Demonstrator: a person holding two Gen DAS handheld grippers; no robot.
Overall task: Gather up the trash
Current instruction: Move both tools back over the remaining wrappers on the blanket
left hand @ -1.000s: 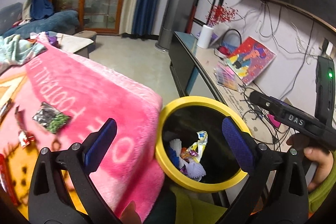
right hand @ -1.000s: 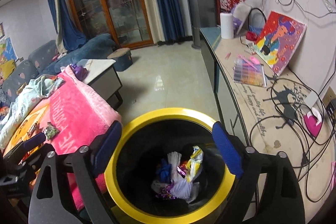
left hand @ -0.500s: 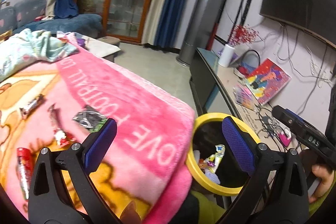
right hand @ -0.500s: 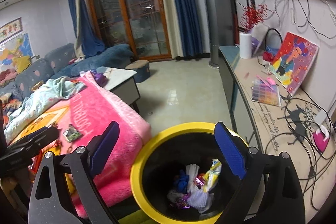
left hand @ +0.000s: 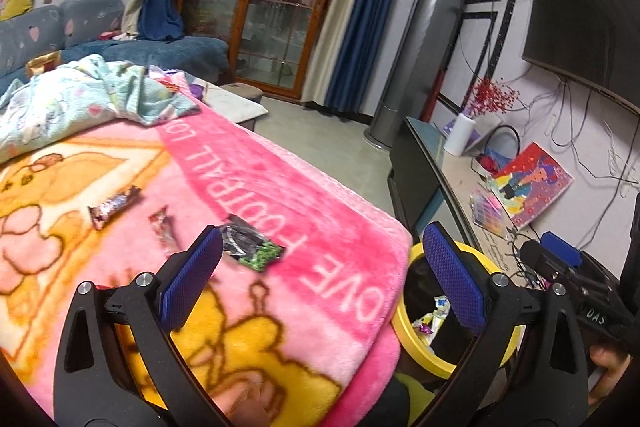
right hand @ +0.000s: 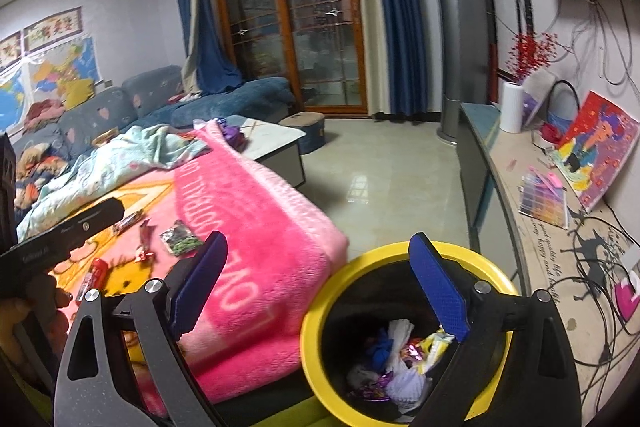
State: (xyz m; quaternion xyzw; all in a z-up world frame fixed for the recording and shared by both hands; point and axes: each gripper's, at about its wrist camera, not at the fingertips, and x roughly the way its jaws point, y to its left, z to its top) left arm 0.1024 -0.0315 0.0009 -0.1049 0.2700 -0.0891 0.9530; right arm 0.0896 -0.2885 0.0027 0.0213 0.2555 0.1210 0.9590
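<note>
— Wrappers on the pink blanket [left hand: 312, 227], several of them. Which one is next, do you think?

— I'd say the dark green-and-silver packet [left hand: 252, 247]; it lies nearest the blanket's bin-side edge, and the left gripper [left hand: 320, 275] hovers over that stretch with its jaws spread wide and nothing between them.

— And the other hand?

— The right gripper [right hand: 320, 291] hangs over the yellow-rimmed bin [right hand: 320, 307], jaws equally wide apart, empty too. The bin stands just beside the blanket's near corner and already holds crumpled wrappers.

— So the step in hand is a fresh pickup?

— That's my reading. The next move calls for lowering the left jaws around the packet and pinching it flat against soft plush, which may give way under the fingers.

— Anything else lying about?

— A brown candy bar wrapper [left hand: 114, 206] and a small red wrapper [left hand: 162, 225] farther in from the edge, a red tube [right hand: 94, 273] near the left hand, and a crumpled pale-blue cloth [left hand: 80, 99] at the far end. Nothing blocks the packet itself.
</note>
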